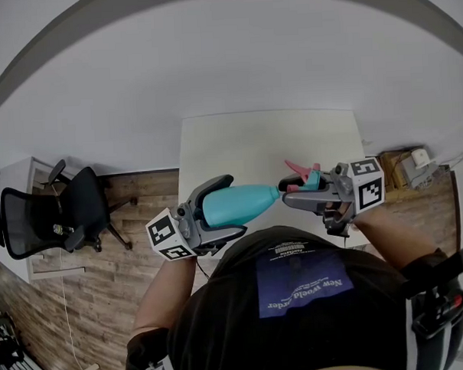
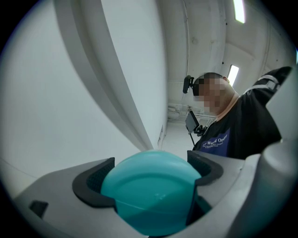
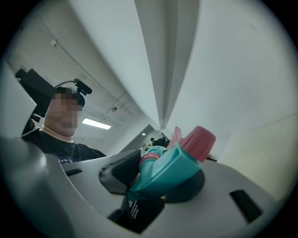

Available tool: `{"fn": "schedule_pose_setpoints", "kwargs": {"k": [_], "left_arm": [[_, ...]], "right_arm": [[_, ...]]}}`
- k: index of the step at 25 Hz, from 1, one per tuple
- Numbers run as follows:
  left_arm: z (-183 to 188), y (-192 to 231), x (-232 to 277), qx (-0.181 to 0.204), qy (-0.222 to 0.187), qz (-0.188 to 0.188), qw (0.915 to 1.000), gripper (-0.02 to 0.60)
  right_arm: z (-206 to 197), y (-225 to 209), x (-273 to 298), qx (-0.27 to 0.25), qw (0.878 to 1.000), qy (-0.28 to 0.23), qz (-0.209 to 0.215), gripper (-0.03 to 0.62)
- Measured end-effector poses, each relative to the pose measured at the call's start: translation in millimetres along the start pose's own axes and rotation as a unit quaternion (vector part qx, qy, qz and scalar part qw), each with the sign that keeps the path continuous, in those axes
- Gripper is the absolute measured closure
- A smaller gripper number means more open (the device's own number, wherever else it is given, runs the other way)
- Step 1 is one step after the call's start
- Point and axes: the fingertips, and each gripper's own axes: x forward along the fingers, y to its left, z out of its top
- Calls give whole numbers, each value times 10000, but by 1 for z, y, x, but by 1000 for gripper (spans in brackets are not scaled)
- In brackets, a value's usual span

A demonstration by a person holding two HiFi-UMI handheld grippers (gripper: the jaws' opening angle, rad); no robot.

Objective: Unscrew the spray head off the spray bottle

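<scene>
The teal spray bottle (image 1: 240, 203) is held level in the air between my two grippers, over the near edge of the white table (image 1: 268, 140). My left gripper (image 1: 229, 207) is shut on the bottle's rounded body (image 2: 151, 190), whose base fills the space between the dark pads (image 2: 93, 183). The teal spray head (image 1: 306, 177) with its pink trigger (image 1: 298, 168) points right. My right gripper (image 1: 293, 194) is shut on this spray head (image 3: 170, 169), which sits between both black pads. Its pink nozzle (image 3: 201, 139) sticks out above them. The neck joint is hidden by the jaws.
A black office chair (image 1: 57, 215) stands on the wooden floor at the left, beside a white desk (image 1: 17, 182). A cardboard box with equipment (image 1: 411, 169) sits right of the table. The person's torso (image 1: 297, 292) is just below the grippers.
</scene>
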Motion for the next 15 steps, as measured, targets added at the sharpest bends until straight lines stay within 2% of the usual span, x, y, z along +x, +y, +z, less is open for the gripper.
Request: {"fn": "schedule_pose_setpoints", "kwargs": {"k": [8, 15], "left_arm": [[13, 3, -37, 22, -87, 39, 10000, 81], [30, 14, -90, -197, -655, 328, 9971, 81]], "right_arm": [[1, 3, 1, -241, 9996, 142, -102, 450], [8, -6, -3, -435, 9976, -279, -452, 450]]}}
